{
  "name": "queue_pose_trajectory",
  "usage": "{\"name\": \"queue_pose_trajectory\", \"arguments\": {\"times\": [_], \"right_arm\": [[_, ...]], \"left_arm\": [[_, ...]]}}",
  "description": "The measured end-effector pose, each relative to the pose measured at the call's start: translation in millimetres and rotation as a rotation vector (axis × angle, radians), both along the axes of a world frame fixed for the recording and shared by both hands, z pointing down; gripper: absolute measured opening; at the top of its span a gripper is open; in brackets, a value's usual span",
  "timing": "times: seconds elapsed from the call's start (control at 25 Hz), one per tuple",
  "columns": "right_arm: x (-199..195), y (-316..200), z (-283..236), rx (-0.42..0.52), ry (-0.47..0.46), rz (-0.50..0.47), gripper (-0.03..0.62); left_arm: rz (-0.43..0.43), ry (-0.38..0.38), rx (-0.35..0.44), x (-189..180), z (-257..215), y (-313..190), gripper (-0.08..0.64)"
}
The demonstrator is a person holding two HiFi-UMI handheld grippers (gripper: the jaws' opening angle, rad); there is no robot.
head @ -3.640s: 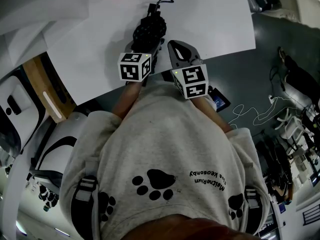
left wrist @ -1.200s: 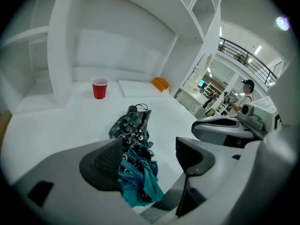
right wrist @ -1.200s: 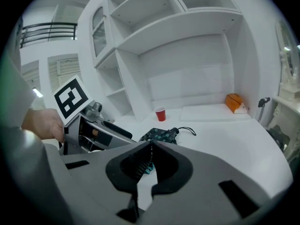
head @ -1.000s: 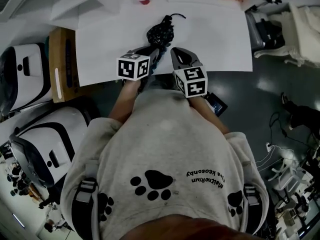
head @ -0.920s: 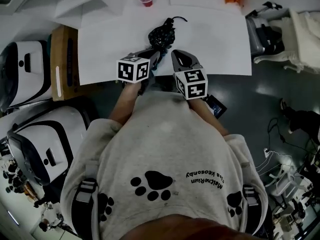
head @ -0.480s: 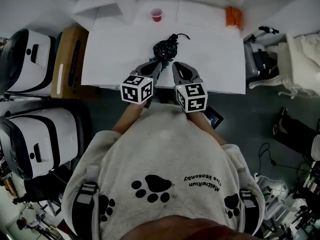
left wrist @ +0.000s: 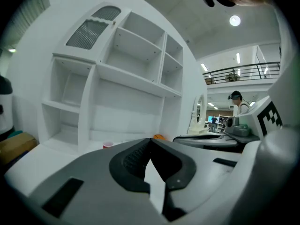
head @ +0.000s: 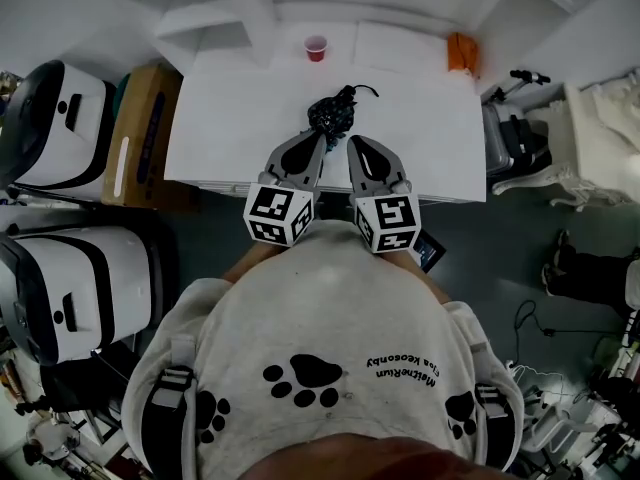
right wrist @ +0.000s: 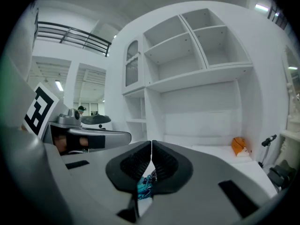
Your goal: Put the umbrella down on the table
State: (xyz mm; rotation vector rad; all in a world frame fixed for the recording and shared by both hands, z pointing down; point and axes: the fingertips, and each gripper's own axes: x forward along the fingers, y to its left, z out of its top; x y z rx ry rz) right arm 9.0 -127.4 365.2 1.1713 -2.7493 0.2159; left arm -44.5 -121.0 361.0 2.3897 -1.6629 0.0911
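Observation:
The folded dark umbrella point(head: 333, 114) lies on the white table point(head: 230, 118), its strap end toward the back. Both grippers hang side by side above the table's near edge, just short of the umbrella and apart from it. My left gripper point(head: 319, 139) is shut, its pads meeting with nothing between them in the left gripper view point(left wrist: 150, 143). My right gripper point(head: 353, 142) is shut too, tips touching point(right wrist: 151, 146). Through the gap below its pads a patch of the umbrella's teal print point(right wrist: 146, 182) shows on the table beyond.
A red cup point(head: 316, 47) stands at the table's back edge and an orange object point(head: 458, 53) at the back right. White shelves point(left wrist: 117, 78) rise behind the table. A cardboard box point(head: 140, 133) and white machines point(head: 50, 128) stand left, a cart point(head: 510, 138) right.
Both grippers have lifted and drawn back from the umbrella's near end, which stays lying on the table. The head view has pulled up and shows more of the room.

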Motion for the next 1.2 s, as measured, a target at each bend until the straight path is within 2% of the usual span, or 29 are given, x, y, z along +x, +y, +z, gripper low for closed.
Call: {"name": "queue_pose_trajectory", "arguments": {"times": [0.16, 0.36, 0.56, 1.0, 1.2], "right_arm": [[0, 4, -10, 0.029, -0.006, 0.020, 0.032], [-9, 8, -20, 0.058, -0.008, 0.030, 0.032], [-19, 11, -26, 0.125, -0.010, 0.038, 0.032], [-12, 3, -11, 0.093, 0.052, 0.094, 0.032], [-15, 2, -8, 0.086, 0.059, 0.085, 0.032]], "left_arm": [[0.028, -0.053, 0.045, 3, -13, 3, 0.018], [0.041, -0.030, 0.120, -1, -25, 5, 0.018], [0.058, -0.018, 0.123, -5, -22, 11, 0.018], [0.077, -0.026, 0.133, -10, -18, 7, 0.018], [0.074, -0.029, 0.125, -12, -17, 6, 0.018]]}}
